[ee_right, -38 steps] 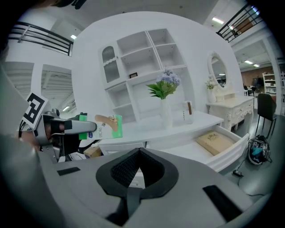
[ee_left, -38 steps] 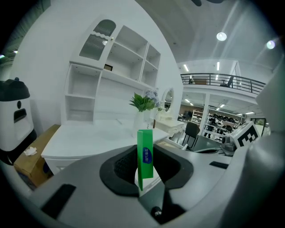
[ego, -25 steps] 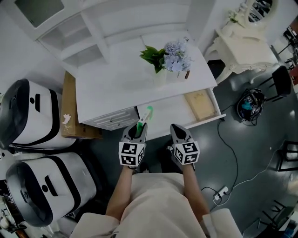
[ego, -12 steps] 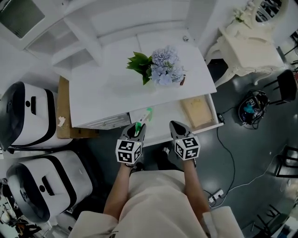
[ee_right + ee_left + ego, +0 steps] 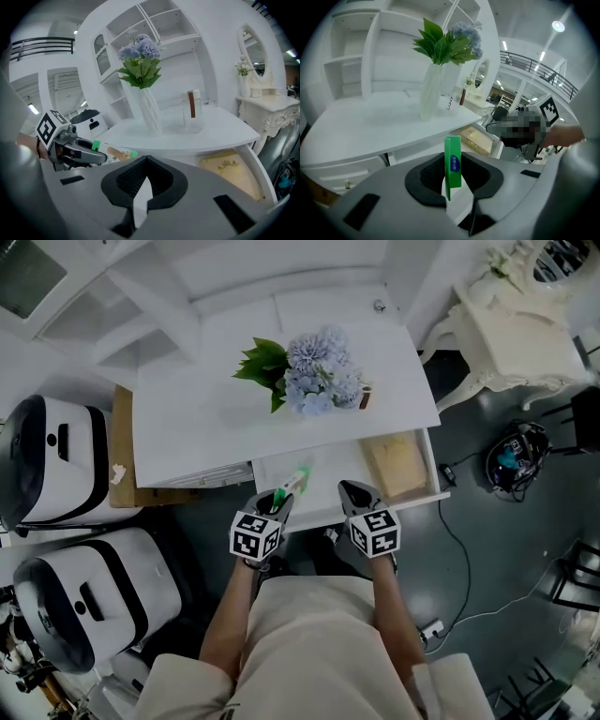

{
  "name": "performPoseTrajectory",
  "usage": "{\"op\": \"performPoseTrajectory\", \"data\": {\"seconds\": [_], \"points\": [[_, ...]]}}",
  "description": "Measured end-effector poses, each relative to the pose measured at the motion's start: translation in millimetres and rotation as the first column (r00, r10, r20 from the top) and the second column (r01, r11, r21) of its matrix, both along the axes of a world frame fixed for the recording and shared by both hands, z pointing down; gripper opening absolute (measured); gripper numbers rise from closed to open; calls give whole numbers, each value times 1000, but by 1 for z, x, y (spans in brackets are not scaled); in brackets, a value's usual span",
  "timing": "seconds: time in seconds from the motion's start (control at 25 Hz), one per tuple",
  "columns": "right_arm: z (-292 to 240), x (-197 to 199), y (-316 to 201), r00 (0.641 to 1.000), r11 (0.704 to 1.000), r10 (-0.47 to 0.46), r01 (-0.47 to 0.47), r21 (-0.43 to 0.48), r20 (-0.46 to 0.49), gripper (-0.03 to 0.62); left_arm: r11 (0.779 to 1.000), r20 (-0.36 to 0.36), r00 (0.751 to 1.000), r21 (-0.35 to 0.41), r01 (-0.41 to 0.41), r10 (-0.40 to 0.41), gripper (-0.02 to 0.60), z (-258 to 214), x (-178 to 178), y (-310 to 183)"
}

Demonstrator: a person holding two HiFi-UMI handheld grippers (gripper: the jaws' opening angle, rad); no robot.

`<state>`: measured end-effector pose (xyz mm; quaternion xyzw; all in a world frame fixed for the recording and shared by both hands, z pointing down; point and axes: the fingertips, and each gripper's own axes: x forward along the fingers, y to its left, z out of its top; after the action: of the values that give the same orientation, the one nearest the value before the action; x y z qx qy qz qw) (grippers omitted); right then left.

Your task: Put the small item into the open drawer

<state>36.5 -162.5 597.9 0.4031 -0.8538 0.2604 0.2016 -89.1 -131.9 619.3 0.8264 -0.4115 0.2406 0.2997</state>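
The small item is a slim green pack (image 5: 293,483) with a blue label (image 5: 453,166). My left gripper (image 5: 279,496) is shut on it, and it sticks out past the jaws over the left part of the open drawer (image 5: 330,468). From the right gripper view the left gripper (image 5: 78,153) and the pack (image 5: 96,146) show at the left. My right gripper (image 5: 352,491) hangs at the drawer's front edge. Its jaws (image 5: 145,180) are shut, with nothing between them.
A beige box (image 5: 397,463) lies in the drawer's right end. A vase of blue flowers (image 5: 309,381) and a small brown-capped bottle (image 5: 364,397) stand on the white desk (image 5: 197,427). Two white machines (image 5: 56,474) stand at the left, and an ornate white table (image 5: 525,324) at the right.
The head view has shifted, so the desk sits lower and further left in the picture. Both grippers stay at the drawer's front, and the left still holds the green pack.
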Motion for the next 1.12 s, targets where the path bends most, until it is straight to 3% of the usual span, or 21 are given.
{"op": "performPoseTrajectory", "data": {"seconds": [0.2,0.4,0.56,0.72,0.96,1.12], "points": [[8,8,-4,1000,1000,-11,11,-5,-6,25,998,39,998,-27,-49,50,101,12,3,6],[8,12,-10,1000,1000,-8,8,5,-14,25,998,-26,1000,-66,9,-11,101,11,-7,9],[7,7,-8,1000,1000,-8,8,9,-13,25,999,4,1000,-51,-5,5,101,10,-12,16],[3,-2,-4,1000,1000,-17,18,16,-15,25,999,-19,1000,-51,-9,8,101,6,-13,17],[-1,-8,1,999,1000,17,-16,24,-35,25,996,-58,996,-55,-72,68,101,4,-9,8],[-5,-8,2,997,998,68,-67,21,-43,25,985,-92,987,-99,-140,131,101,12,-4,1]]}}
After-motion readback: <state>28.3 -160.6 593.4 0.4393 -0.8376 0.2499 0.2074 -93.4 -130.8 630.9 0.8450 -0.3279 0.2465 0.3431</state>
